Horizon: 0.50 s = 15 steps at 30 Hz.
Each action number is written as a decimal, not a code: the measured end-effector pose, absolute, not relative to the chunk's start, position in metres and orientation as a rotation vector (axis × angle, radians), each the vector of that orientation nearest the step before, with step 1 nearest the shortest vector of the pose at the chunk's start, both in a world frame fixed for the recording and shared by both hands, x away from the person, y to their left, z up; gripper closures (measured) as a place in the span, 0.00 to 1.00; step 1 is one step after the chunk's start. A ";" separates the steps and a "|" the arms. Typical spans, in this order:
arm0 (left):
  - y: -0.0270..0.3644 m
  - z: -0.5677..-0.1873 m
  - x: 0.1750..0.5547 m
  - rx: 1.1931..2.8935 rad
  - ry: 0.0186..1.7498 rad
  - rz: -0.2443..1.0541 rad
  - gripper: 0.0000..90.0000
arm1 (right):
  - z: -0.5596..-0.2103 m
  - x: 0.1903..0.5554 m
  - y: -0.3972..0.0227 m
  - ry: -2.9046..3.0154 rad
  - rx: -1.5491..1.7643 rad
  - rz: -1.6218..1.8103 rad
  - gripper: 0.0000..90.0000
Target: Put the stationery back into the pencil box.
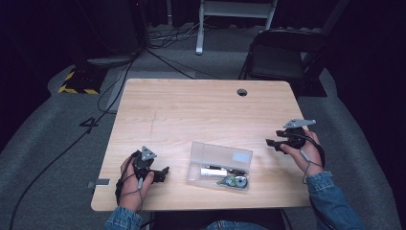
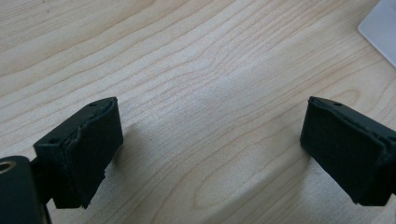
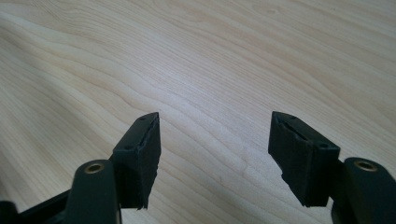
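The left gripper [image 1: 165, 171] rests low on the table [image 1: 191, 105] near its front edge, held in the person's left hand [image 1: 134, 179], with its jaws spread wide and nothing between them. In the left gripper view the two black pads [image 2: 91, 149] frame bare wood grain, and a pale corner of the clear plastic box [image 2: 380, 30] shows at the upper right, ahead and off to one side. The right gripper [image 1: 272, 143] sits near the table's right edge in the right hand [image 1: 306, 153], its jaws also wide apart and empty; the right gripper view looks past its pads [image 3: 142, 158] onto plain tabletop.

Between the two grippers, close to the front edge, lies the clear plastic box [image 1: 220, 165], a shallow lidded case with small items inside: a pale cylinder-like piece and something greenish and metallic, too small to identify. The box looks closed, though the lid's seam is hard to read. Neither gripper touches it; the left is just beside its left end, the right somewhat farther off.

This reads as the approach step, with the work on the box not yet begun. The next move likely calls for one gripper to steady the box at an end while the other takes the lid edge, and both need to turn inward toward it first.
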State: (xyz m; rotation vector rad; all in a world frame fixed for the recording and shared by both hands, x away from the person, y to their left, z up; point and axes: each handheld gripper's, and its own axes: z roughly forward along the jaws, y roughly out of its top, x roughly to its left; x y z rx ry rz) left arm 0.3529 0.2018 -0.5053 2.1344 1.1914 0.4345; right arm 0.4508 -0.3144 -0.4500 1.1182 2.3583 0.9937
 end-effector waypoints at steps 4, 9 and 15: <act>0.202 -0.505 0.353 2.135 1.191 0.434 0.07 | -0.459 0.454 -0.316 2.361 1.122 0.993 0.40; 0.202 -0.505 0.353 2.132 1.193 0.435 0.07 | -0.475 0.458 -0.317 2.382 1.123 0.965 0.39; 0.202 -0.505 0.353 2.135 1.189 0.437 0.07 | -0.485 0.459 -0.315 2.363 1.106 0.983 0.39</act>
